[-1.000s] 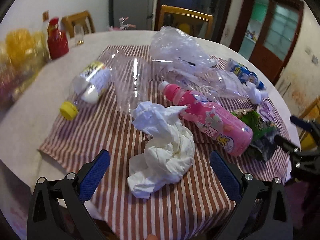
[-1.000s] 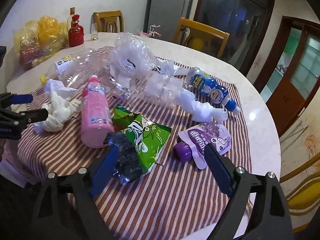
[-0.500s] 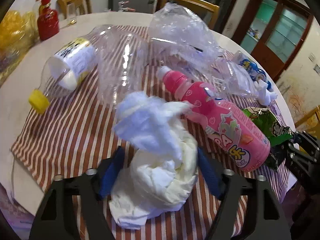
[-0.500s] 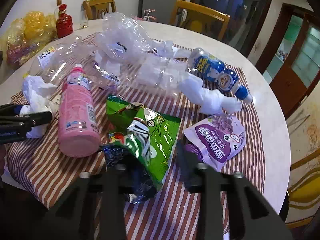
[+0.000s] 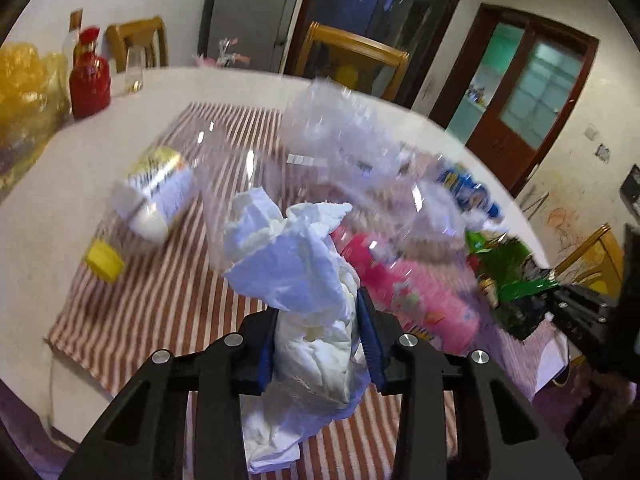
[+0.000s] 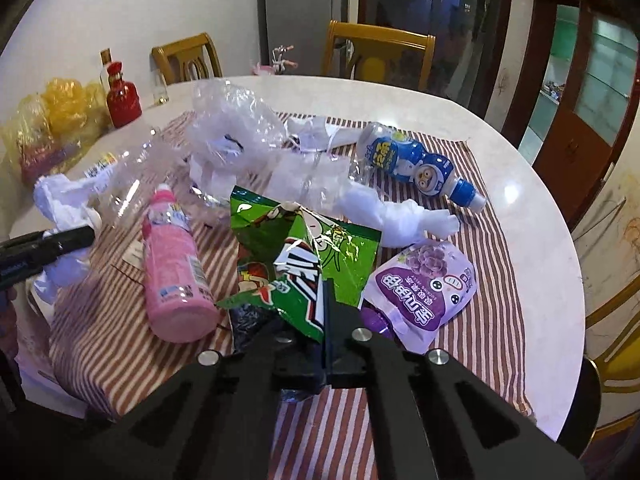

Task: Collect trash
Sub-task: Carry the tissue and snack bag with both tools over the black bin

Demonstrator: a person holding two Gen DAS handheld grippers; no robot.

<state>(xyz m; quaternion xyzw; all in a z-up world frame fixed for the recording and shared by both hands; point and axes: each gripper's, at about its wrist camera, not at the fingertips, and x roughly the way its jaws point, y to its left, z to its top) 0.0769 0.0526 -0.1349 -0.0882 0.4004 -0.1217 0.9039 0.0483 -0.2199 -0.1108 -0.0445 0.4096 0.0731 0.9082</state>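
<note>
Left gripper [image 5: 318, 330] closing on white tissue wad [image 5: 304, 280]; right gripper [image 6: 320, 304] clamped shut on green snack bag [image 6: 304, 256]. Beside bag: one pink bottle [image 6: 174, 268], one purple pouch [image 6: 424, 288].

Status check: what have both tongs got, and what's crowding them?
Left tongs closing on the white tissue wad. Right tongs shut on the green snack wrapper. Pink bottle and purple pouch flank the wrapper.
</note>
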